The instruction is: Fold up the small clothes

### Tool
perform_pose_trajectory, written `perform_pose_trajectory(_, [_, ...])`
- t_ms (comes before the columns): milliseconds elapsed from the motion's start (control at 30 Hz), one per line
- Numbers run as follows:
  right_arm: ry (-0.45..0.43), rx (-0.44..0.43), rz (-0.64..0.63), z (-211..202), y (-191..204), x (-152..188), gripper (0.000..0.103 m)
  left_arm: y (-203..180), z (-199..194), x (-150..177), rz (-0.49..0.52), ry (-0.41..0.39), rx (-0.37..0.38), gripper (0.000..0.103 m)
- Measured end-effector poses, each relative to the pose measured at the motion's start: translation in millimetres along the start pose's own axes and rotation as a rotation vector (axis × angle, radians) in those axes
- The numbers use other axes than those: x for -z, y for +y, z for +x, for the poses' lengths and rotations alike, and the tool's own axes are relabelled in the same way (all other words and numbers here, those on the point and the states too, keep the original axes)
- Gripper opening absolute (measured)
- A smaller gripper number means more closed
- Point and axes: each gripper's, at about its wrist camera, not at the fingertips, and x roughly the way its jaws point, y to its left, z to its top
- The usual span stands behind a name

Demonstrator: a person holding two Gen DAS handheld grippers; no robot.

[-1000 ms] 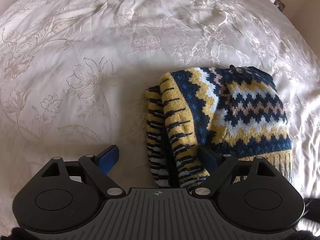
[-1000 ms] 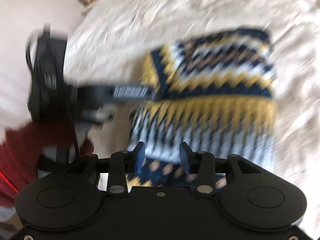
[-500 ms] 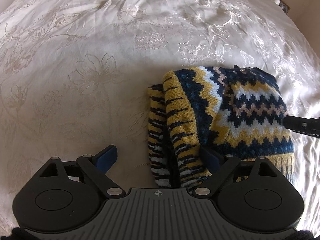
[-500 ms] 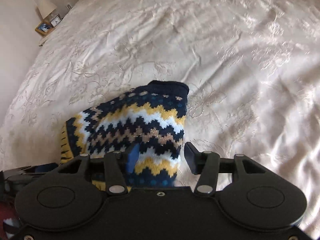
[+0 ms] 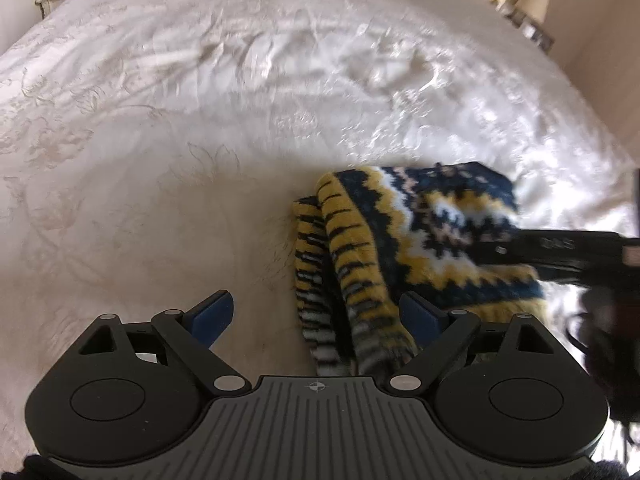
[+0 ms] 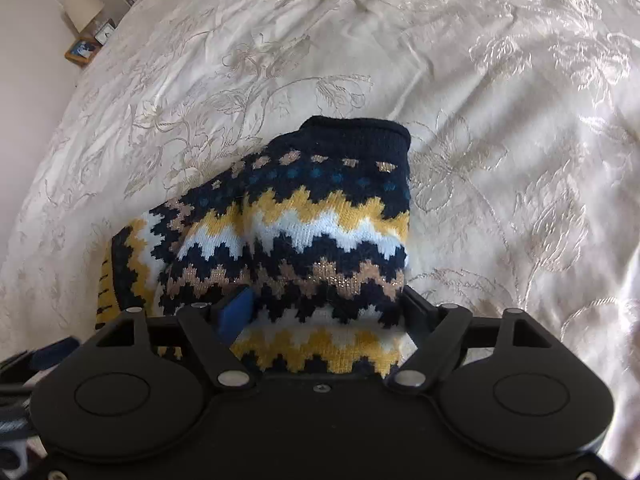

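Sweater: a small knitted sweater [image 5: 404, 240] in navy, yellow, white and tan zigzags is lying folded into a bundle on the bedspread.
Bedspread: a cream bedspread [image 5: 200, 120] with embroidered flowers is spreading out on every side of the sweater.
Left gripper: the left gripper [image 5: 316, 314] is hovering at the striped yellow-and-black end of the sweater, its blue-padded fingers [image 5: 212, 312] standing wide apart; one is sitting beside the sweater over bare bedspread, the other is resting against the knit, and nothing is being pinched.
Right gripper: the right gripper [image 6: 326, 306] is straddling the near edge of the sweater with its jaws spread and a band of knit lying between them; the fingers are not pressing together on it. Seen from the left wrist, its dark body is reaching over the far side of the sweater.
Bedside items: a lamp [image 6: 82, 8], a small clock [image 6: 105, 32] and a framed picture [image 6: 82, 50] are sitting well beyond the sweater, past the bed's edge.
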Motion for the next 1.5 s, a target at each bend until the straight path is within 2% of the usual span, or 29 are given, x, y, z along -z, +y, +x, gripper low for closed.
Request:
perform_pose_trajectory(233, [0.000, -0.032, 0.016, 0.6, -6.6, 2.5, 0.083, -11.3, -20.3, 28.4, 0.012, 0.015, 0.046, 0.092])
perform_pose_trajectory(500, [0.023, -0.061, -0.025, 3.8, -0.7, 0.3, 0.093, -28.5, 22.7, 54.3, 0.020, 0.133, 0.056, 0.093])
perform_pose_trajectory(633, [0.033, -0.100, -0.027, 9.3, -4.7, -2.1, 0.097, -24.1, 36.0, 51.2, -0.016, 0.138, 0.097, 0.094])
perform_pose_trajectory(767, [0.033, -0.144, -0.026, 17.2, -7.5, -5.6, 0.103, -20.8, 52.5, 44.2, -0.036, 0.154, 0.153, 0.102])
perform_pose_trajectory(1000, [0.020, -0.209, 0.007, 28.6, -12.7, -14.2, 0.103, -14.0, 64.6, 39.7, -0.026, 0.167, 0.215, 0.101])
perform_pose_trajectory(1033, [0.024, -0.228, 0.022, 28.3, -14.6, -14.5, 0.099, -13.0, 64.2, 39.0, -0.027, 0.171, 0.223, 0.096])
perform_pose_trajectory(1067, [0.029, -0.251, 0.034, 26.8, -16.2, -14.7, 0.082, -11.7, 62.5, 38.1, -0.027, 0.169, 0.249, 0.077])
perform_pose_trajectory(1100, [0.029, -0.251, 0.036, 23.1, -16.8, -14.4, 0.072, -10.1, 59.4, 37.1, -0.032, 0.164, 0.276, 0.065])
perform_pose_trajectory(1133, [0.026, -0.241, 0.033, 18.9, -17.1, -14.0, 0.061, -9.6, 54.6, 37.0, -0.030, 0.148, 0.277, 0.061])
perform_pose_trajectory(1167, [0.021, -0.242, 0.036, 13.4, -18.8, -13.5, 0.052, -10.5, 49.2, 38.3, -0.015, 0.128, 0.282, 0.052])
perform_pose_trajectory(1200, [0.015, -0.248, 0.050, 6.9, -21.0, -12.8, 0.048, -11.3, 43.6, 38.9, 0.001, 0.109, 0.286, 0.045])
perform_pose_trajectory(1267, [-0.005, -0.251, 0.057, -8.9, -21.3, -11.6, 0.043, -14.3, 30.6, 41.5, 0.009, 0.070, 0.297, 0.040])
perform_pose_trajectory(1367, [-0.041, -0.274, 0.016, -39.1, -12.0, -6.2, 0.041, -20.5, 8.5, 43.3, -0.024, 0.023, 0.319, 0.038])
perform_pose_trajectory(1500, [-0.056, -0.309, -0.010, -78.6, -7.9, 5.8, 0.041, -37.7, -23.2, 55.9, -0.016, -0.017, 0.334, 0.038])
